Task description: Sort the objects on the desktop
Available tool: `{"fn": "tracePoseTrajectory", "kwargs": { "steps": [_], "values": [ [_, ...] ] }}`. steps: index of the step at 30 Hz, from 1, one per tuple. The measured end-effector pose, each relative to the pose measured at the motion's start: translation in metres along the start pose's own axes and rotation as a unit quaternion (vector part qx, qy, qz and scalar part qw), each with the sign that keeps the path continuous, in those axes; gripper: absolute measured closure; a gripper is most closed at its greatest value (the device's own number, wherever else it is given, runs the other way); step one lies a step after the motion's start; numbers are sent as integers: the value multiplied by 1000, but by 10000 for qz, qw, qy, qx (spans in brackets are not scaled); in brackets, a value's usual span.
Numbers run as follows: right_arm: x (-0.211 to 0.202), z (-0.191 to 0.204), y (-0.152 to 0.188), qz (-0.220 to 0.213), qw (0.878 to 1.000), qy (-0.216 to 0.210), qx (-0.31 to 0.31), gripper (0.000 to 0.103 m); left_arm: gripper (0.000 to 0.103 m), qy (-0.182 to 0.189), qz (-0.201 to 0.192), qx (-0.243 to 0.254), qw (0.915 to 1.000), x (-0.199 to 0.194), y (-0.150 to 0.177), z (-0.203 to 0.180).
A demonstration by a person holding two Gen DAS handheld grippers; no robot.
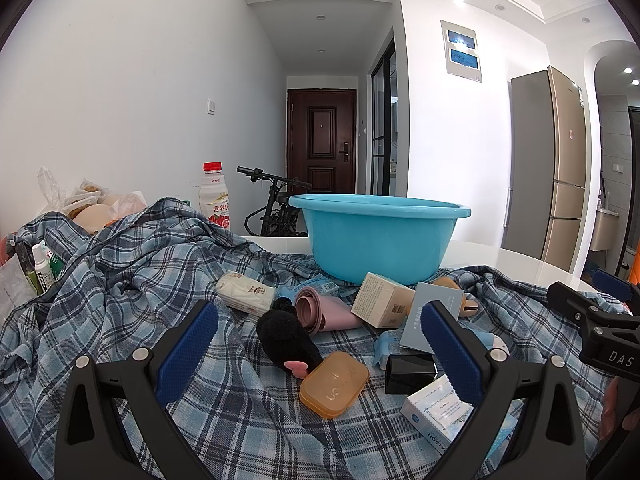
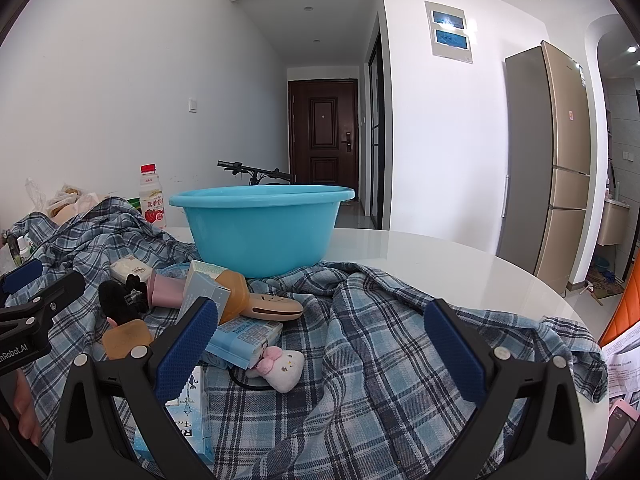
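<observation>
Claws first: the left claw (image 1: 320,344) and right claw (image 2: 320,344) are both spread wide and empty, hovering low over the plaid cloth (image 1: 140,280) on the white tabletop (image 2: 440,256). Just in front of the blue basin (image 1: 380,236) lies the unsorted heap: orange soap case (image 1: 334,384), black plush (image 1: 286,338), pink silicone cup (image 1: 320,310), small boxes (image 1: 382,300). Sorting looks barely begun; whether anything lies in the basin cannot be told.

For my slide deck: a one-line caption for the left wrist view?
Open left gripper above an orange soap case and boxes on plaid cloth, blue basin behind.
</observation>
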State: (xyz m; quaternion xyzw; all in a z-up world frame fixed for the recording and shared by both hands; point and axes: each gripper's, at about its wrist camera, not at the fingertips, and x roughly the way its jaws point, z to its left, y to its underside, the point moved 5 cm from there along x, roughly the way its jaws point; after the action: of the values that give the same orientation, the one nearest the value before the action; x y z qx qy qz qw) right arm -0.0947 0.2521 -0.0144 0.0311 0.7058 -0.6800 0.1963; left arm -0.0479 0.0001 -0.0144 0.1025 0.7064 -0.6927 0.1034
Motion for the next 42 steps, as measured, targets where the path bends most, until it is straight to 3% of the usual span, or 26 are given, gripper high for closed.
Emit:
{"fn": "tracePoseTrajectory", "kwargs": {
  "steps": [29,42],
  "values": [
    [1,5,-4,15,10000,-61,-42,0,0,38,10,16,10000,0,0,-1],
    [7,15,2,292,9986,-362,-267,0,0,288,301,175,9990,11,4,-10]
  ]
}}
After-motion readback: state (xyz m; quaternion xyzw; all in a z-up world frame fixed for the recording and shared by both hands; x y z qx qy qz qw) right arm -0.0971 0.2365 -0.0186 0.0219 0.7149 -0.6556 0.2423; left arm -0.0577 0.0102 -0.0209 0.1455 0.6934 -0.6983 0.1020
